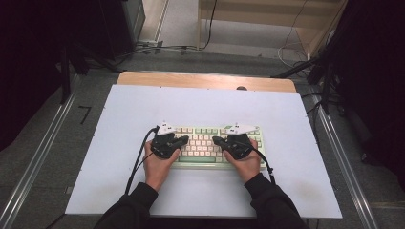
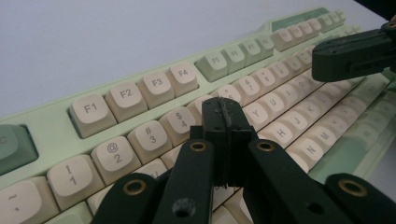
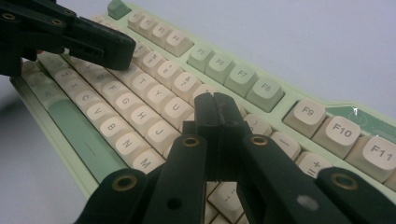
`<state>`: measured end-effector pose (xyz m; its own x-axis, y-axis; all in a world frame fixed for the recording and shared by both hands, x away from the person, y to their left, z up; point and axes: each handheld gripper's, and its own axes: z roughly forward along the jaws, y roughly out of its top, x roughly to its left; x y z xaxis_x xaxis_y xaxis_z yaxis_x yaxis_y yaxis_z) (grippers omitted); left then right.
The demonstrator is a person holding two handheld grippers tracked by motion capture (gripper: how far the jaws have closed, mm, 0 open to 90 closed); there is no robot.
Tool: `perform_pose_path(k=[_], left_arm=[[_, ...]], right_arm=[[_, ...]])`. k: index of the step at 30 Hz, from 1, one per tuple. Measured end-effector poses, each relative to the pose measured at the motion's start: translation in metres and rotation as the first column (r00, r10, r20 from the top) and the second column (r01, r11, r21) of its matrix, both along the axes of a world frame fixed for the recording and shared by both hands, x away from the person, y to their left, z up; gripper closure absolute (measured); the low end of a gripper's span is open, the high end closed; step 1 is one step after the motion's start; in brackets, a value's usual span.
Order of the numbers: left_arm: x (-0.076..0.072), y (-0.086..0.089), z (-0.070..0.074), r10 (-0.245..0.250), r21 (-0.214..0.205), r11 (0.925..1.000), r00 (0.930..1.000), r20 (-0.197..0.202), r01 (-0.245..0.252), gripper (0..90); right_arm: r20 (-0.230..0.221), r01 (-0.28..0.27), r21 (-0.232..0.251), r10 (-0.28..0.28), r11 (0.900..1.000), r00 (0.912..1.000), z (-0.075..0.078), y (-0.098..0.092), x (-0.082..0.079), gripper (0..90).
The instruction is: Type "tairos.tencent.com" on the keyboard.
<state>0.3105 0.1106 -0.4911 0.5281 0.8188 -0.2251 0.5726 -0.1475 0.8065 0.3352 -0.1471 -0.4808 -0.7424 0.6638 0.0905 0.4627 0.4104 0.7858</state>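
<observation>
White worktop (image 1: 124,143) carrying a pale green keyboard (image 1: 200,162), which lies flat directly beneath both grippers. Left gripper (image 2: 223,112): jaws clenched on nothing, tips poised over the number row near the 5 key. Right gripper (image 3: 215,108): jaws likewise clenched and empty, tips above the keys just beyond U and J. Probably rigid and moderately heavy, with smooth, loosely seated keycaps; best gripped by the case's side edges.
</observation>
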Motion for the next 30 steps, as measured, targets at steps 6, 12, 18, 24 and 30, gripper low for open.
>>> perform_pose_path(k=[6,12,18,24,30], left_arm=[[-0.001,0.005,0.004,0.009,-0.012,0.9999,0.9999,0.008,-0.009,90.0],[-0.004,0.007,0.007,0.01,-0.021,0.9997,0.9998,0.015,-0.009,90.0],[-0.006,0.008,0.009,0.008,-0.021,0.9997,0.9997,0.023,-0.008,90.0],[-0.007,0.01,0.01,0.006,-0.025,0.9997,0.9996,0.026,-0.005,90.0],[-0.009,0.012,0.011,0.011,-0.027,0.9996,0.9995,0.029,-0.01,90.0]], right_arm=[[0.003,0.001,0.002,-0.001,1.0,1.0,0.0,0.0,0.0,88.1],[0.003,0.0,0.002,0.0,1.0,1.0,0.0,0.0,0.0,88.2],[0.003,0.0,0.001,0.0,1.0,1.0,0.0,0.0,0.0,88.2],[0.003,0.001,0.002,-0.001,1.0,1.0,0.0,-0.001,0.0,88.2],[0.002,0.001,0.001,-0.001,1.0,1.0,0.0,0.0,0.0,88.2]])
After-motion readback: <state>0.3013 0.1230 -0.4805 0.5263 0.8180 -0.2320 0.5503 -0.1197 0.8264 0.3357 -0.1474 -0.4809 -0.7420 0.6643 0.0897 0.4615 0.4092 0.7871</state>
